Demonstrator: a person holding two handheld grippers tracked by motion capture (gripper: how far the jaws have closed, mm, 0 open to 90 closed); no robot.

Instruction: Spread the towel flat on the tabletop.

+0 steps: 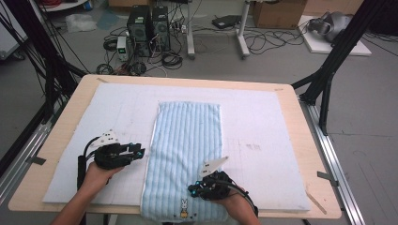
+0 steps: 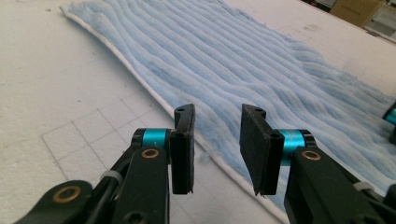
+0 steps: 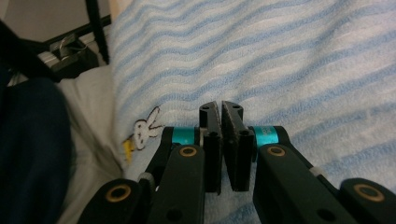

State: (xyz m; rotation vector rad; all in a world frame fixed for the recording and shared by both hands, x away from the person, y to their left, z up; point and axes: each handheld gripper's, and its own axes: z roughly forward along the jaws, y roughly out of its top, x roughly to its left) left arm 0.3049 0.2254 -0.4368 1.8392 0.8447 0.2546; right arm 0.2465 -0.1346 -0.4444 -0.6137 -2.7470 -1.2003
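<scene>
A light blue striped towel [image 1: 187, 140] lies flat and lengthwise on the white foam mat [image 1: 263, 122], its near end hanging over the table's front edge. A small rabbit motif [image 1: 184, 205] is stitched near that end. My left gripper [image 1: 139, 152] rests on the mat just left of the towel's left edge, open, with the white hem of the towel [image 2: 261, 60] between and beyond its jaws [image 2: 217, 116]. My right gripper [image 1: 191, 190] sits over the towel's near right part, shut, jaws together with no fabric seen between them [image 3: 220, 108], the rabbit motif [image 3: 144, 128] just to their left.
The mat covers most of a wooden table [image 1: 61, 136]. Black frame posts [image 1: 328, 70] stand at the table's back corners. Behind the table, computer towers [image 1: 148, 28], cables and a cardboard box [image 1: 277, 14] sit on the floor.
</scene>
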